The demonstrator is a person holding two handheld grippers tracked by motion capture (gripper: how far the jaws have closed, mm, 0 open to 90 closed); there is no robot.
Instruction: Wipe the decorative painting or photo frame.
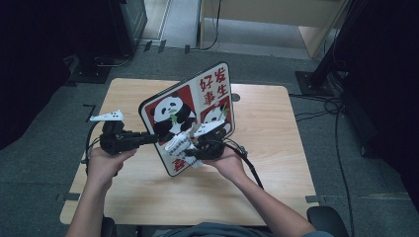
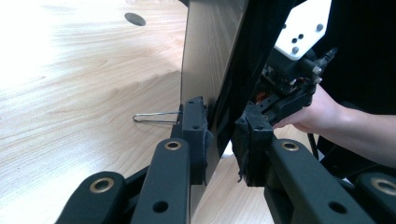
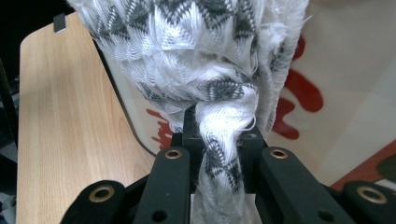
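Note:
A flat board (image 1: 192,108) printed with pandas and red characters is held tilted up on edge over the wooden table (image 1: 267,143). My left gripper (image 1: 148,138) is shut on the board's left edge. In the left gripper view the board (image 2: 210,70) runs edge-on between the left gripper's (image 2: 222,135) pads. My right gripper (image 1: 195,148) is shut on a white and grey knitted cloth (image 1: 178,144), which lies against the board's printed face near its lower corner. The right gripper view has the cloth (image 3: 205,56) bunched between the right gripper's (image 3: 219,135) jaws, with the board (image 3: 341,93) just behind it.
A thin wire loop (image 2: 154,116) sticks out from the board's back by the left pad. The table has a round hole (image 1: 235,97) near its far edge. Dark stands and cables (image 1: 326,106) lie on the floor around the table.

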